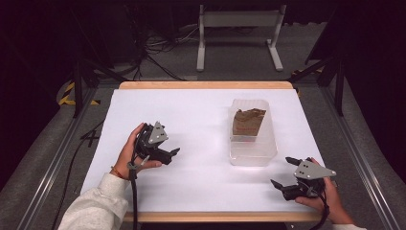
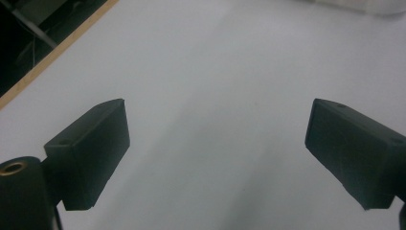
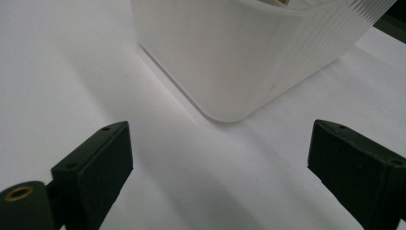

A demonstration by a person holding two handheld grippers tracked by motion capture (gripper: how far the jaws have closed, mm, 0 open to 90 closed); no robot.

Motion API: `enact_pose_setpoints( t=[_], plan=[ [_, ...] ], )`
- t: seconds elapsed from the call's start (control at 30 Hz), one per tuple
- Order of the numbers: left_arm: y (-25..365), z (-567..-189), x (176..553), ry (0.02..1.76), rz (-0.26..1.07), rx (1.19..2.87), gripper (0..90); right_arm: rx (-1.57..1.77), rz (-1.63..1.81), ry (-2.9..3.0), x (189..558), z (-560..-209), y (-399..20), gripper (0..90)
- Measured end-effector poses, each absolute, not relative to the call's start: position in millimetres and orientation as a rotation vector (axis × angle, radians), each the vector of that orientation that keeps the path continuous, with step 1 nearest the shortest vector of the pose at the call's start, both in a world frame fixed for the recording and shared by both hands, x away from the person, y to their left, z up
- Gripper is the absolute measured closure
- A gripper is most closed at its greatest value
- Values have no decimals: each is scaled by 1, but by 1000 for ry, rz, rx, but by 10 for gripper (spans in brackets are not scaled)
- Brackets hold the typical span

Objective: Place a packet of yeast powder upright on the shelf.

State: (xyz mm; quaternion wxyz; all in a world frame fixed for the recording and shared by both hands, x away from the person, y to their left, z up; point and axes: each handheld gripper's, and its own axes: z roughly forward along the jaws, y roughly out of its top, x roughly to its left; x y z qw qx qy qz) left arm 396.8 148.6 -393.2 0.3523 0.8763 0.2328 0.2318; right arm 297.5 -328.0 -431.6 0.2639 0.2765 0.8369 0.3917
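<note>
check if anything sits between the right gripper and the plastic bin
Nothing visible does. The right gripper is open, and bare white table lies between it and the near corner of the bin. The brown bag sits inside the bin.

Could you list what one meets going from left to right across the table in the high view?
Left tool held in the left hand → brown paper bag standing inside the clear plastic tub → right tool held in the right hand.
</note>
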Motion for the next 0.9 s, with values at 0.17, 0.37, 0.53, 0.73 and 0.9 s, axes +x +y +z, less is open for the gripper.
enact_pose_setpoints(
  t=[0.17, 0.37, 0.53, 0.73, 0.9],
  plan=[
    [162, -398, 391, 635, 630, 2255, 87, 744, 1055, 2268, 298, -432, -328, 88],
    [176, -406, 384, 668, 641, 2257, 87, 744, 1056, 2264, 298, -431, -328, 88],
    [185, -409, 379, 682, 652, 2261, 84, 741, 1056, 2266, 298, -431, -327, 88],
    [201, -414, 365, 706, 699, 2213, 85, 743, 1056, 2269, 298, -431, -326, 88],
    [214, -419, 355, 733, 709, 2180, 85, 742, 1053, 2266, 298, -431, -326, 88]
  ],
)
